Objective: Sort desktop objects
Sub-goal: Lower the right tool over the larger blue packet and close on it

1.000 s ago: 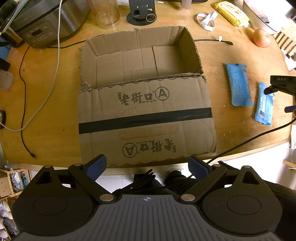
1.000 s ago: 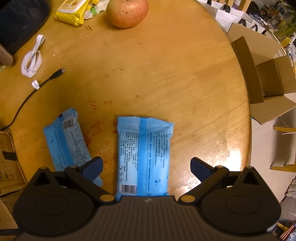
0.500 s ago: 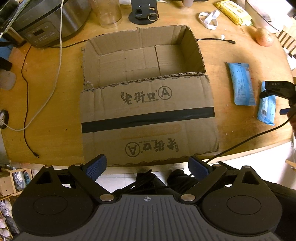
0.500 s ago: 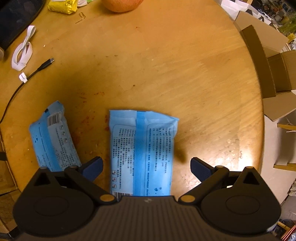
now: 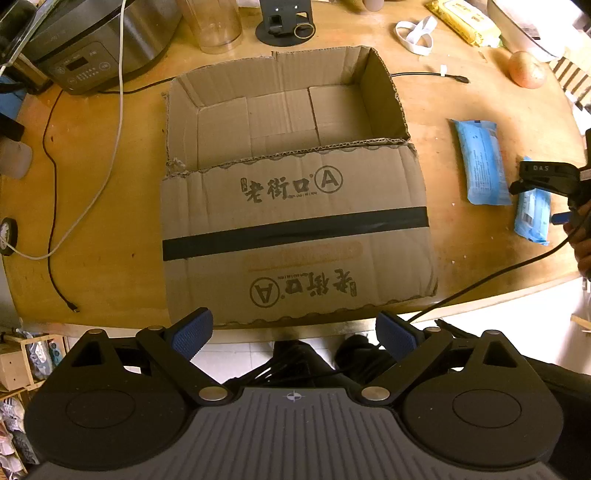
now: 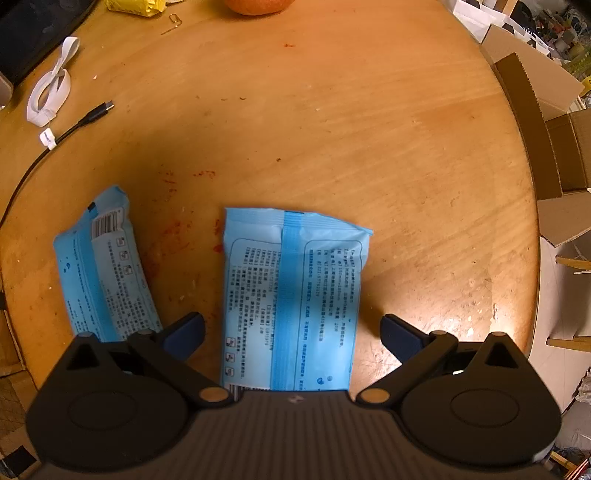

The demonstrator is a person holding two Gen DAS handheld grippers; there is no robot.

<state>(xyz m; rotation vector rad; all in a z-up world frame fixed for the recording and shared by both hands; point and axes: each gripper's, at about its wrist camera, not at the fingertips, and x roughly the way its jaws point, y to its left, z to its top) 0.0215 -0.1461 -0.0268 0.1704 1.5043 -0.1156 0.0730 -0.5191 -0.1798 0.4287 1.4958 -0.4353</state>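
Warm yellow light falls on a round wooden bench (image 6: 332, 129) scattered with household clutter. At its middle sits an open cardboard box (image 5: 288, 110), its printed front flap (image 5: 295, 236) folded flat toward the bench edge with a black tape stripe across it; nothing lies inside the box.

Right of the box lie two light-blue packets. The nearer blue packet (image 6: 291, 302) lies flat, printed side up, between the spread fingers of the right tool (image 6: 291, 334), which is wide apart and touches neither side of it. From the left wrist view the same tool (image 5: 554, 177) hangs over that packet (image 5: 532, 212), with part of a hand (image 5: 581, 236) behind it. The second blue packet (image 6: 107, 269) lies just beside the first, toward the box, slightly angled, its barcode end pointing away.

The left tool (image 5: 293, 334) hovers off the near edge of the bench, in front of the flap, its blue-padded fingers (image 5: 192, 334) wide apart and holding nothing.

Farther back are a silver rice cooker (image 5: 92, 40), a clear plastic cup (image 5: 210, 22), a black stand (image 5: 284, 22), a white strap (image 6: 51, 92), a black cable (image 6: 74, 123), a yellow packet (image 5: 465, 18) and an apple (image 5: 526, 70). Beyond the bench's right rim, another open carton (image 6: 546, 122) stands on the floor.
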